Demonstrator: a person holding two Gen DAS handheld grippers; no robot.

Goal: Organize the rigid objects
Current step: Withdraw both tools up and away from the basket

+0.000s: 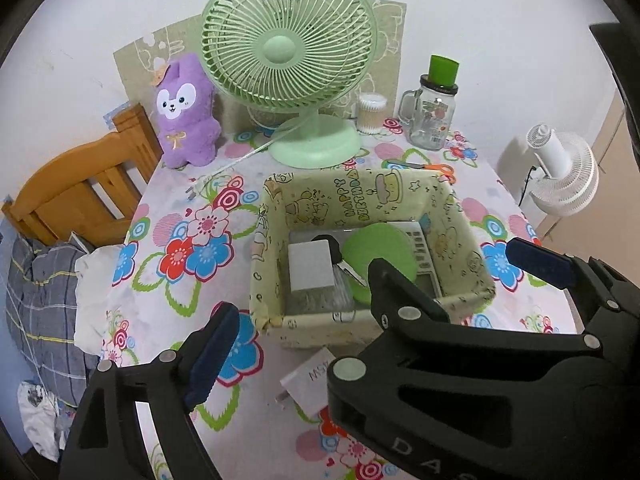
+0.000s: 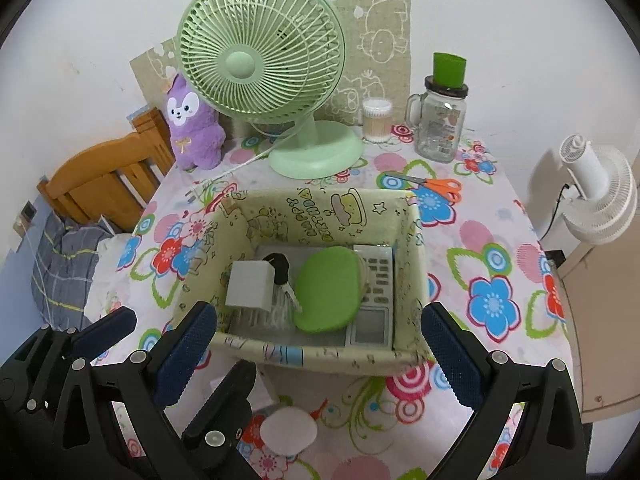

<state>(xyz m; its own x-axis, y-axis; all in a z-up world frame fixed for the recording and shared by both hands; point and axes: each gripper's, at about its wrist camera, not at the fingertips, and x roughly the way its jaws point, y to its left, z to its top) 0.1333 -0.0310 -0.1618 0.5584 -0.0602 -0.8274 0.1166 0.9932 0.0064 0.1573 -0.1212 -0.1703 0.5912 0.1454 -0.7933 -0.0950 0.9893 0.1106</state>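
My left gripper point(image 1: 372, 276) jaws released, empty; right gripper point(image 2: 320, 332) jaws released too. Box point(image 2: 320, 354) mid-worktop already holds white cube point(image 2: 250, 286), key, green case point(image 2: 328, 292), remote. Left out: white charger point(image 1: 310, 378), round pad point(image 2: 289, 427) near me.

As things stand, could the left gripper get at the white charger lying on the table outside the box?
Probably yes. The left gripper has its jaws open and empty, and the white charger lies on the table just in front of the box, below the jaws. Nothing covers it; the right gripper stands close alongside, though.
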